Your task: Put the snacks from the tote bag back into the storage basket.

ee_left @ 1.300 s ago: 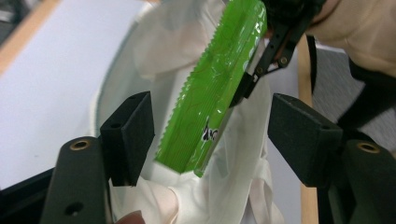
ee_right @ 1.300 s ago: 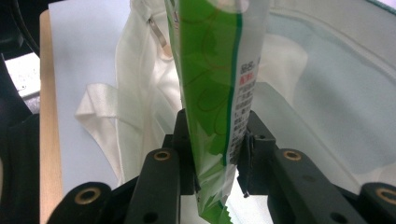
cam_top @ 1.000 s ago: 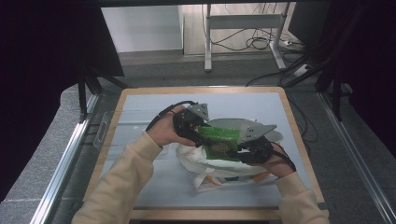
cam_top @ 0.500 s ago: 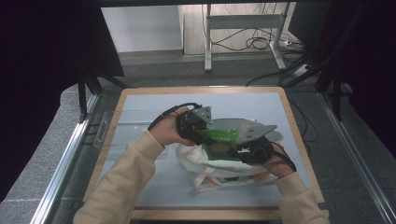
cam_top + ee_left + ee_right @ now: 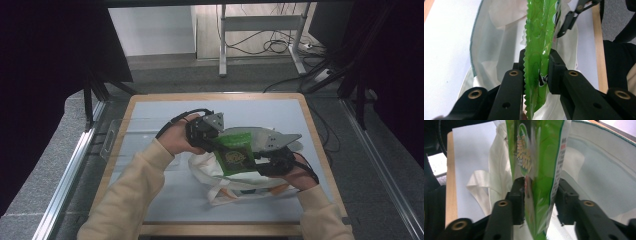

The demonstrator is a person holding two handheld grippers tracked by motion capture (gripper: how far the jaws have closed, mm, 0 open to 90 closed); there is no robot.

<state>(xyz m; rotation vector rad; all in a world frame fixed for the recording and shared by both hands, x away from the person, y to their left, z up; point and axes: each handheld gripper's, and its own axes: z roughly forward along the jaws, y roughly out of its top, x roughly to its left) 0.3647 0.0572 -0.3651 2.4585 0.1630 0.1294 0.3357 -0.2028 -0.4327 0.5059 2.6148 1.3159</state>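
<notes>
The step in hand looks like a hand-over of the green snack packet [image 5: 234, 152] above the open white cloth bag [image 5: 210, 172], ahead of dropping it inside. To do it well, the left tool [image 5: 537, 65] should have a firm clamp on the packet's crimped edge before the right lets go entirely; its jaws have just been closing and now pinch the packet between them. The right tool [image 5: 541, 192] has just been opening: its left pad still touches the film, the right pad stands clear (so it has released its grip). Keep the packet upright and lower it straight through the bag's mouth.

In the high view the packet sits at the table's [image 5: 150, 115] centre, the bag's mouth spreading toward 6 o'clock below it. It is glossy, bright green, with a serrated seam and a round printed logo.
</notes>
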